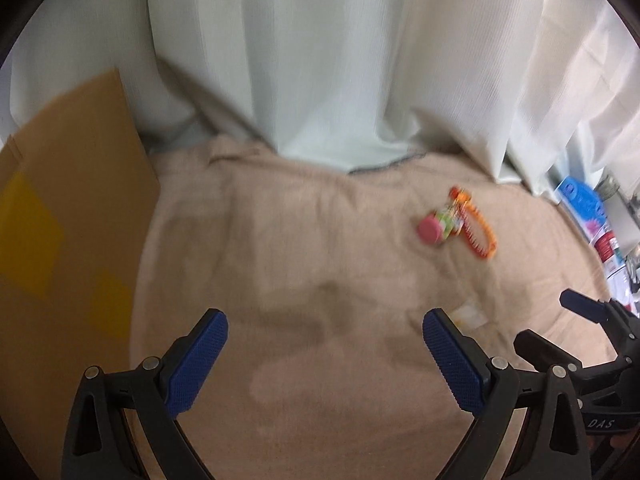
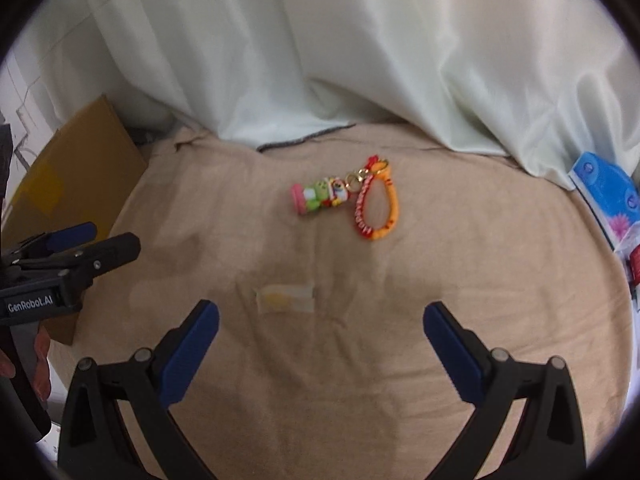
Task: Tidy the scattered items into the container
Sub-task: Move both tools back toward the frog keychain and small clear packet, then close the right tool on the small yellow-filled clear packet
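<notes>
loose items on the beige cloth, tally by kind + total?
Toy keychain with orange loop strap: 1
Small clear packet with yellow inside: 1
Total: 2
Both lie apart on the cloth; neither is held.

"GenRobot.AI" on left tongs (image 2: 102, 246); "DAS" on right tongs (image 1: 560, 322).

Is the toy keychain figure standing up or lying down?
Lying down: the keychain figure rests on its side on the beige blanket, pink base pointing left.
</notes>
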The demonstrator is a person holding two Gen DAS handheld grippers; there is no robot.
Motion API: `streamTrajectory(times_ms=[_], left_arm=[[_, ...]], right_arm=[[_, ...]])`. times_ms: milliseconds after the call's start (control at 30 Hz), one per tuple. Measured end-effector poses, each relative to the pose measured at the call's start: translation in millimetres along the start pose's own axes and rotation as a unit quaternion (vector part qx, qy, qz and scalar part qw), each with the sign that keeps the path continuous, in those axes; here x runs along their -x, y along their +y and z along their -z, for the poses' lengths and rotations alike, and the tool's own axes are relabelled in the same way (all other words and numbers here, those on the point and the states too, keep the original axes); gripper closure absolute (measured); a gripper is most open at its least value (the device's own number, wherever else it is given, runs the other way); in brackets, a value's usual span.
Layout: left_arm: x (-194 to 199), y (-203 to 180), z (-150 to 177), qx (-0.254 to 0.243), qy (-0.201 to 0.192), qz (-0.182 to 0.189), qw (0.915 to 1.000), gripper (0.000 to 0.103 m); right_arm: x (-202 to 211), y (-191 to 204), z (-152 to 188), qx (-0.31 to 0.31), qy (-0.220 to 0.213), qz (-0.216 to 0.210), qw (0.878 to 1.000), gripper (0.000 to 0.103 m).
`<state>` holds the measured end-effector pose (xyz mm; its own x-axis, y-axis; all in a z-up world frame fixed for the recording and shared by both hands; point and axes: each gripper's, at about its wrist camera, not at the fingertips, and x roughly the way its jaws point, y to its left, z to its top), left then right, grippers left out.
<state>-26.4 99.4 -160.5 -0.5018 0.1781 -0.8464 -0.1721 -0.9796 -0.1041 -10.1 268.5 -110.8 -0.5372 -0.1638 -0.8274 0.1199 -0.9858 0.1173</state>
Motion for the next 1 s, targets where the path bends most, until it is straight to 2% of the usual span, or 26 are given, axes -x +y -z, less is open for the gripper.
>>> streamTrajectory(times_ms=[333,600,700,733,800,867,900,933,1000], left_arm=[[-4,12,13,0.004,0.008,-0.009,0.9999,0.004],[-2,30,18,0.019,0.013,-0.019,0.9996,0.004],[0,36,18,0.028,0.01,-0.02,0.9994,0.004],[1,36,18,0.03,0.009,-0.021,0.9993,0.004],[3,37,18,0.031,0.008,-0.023,0.9992,0.004],[4,38,17,0.031,0.007,-0.023,0.9992,0.004],[4,38,17,0.032,0.007,-0.023,0.9992,0.004],[4,39,17,0.031,0.008,-0.024,0.9992,0.004],[3,38,17,0.031,0.008,-0.025,0.9992,0.004]], right_arm=[[-31,10,-6,0.007,0.01,-0.029,0.999,0.002],[-54,18,-7,0.021,0.032,-0.04,0.998,0.018],[-59,23,-4,0.033,0.039,-0.043,0.998,0.029],[-62,24,-3,0.035,0.044,-0.04,0.998,0.036],[-67,26,-1,0.046,0.048,-0.029,0.997,0.044],[-67,28,-1,0.056,0.043,-0.021,0.997,0.062],[-67,26,-2,0.052,0.042,-0.029,0.997,0.062],[-66,24,-3,0.045,0.043,-0.036,0.997,0.067],[-64,23,-4,0.044,0.041,-0.038,0.997,0.068]])
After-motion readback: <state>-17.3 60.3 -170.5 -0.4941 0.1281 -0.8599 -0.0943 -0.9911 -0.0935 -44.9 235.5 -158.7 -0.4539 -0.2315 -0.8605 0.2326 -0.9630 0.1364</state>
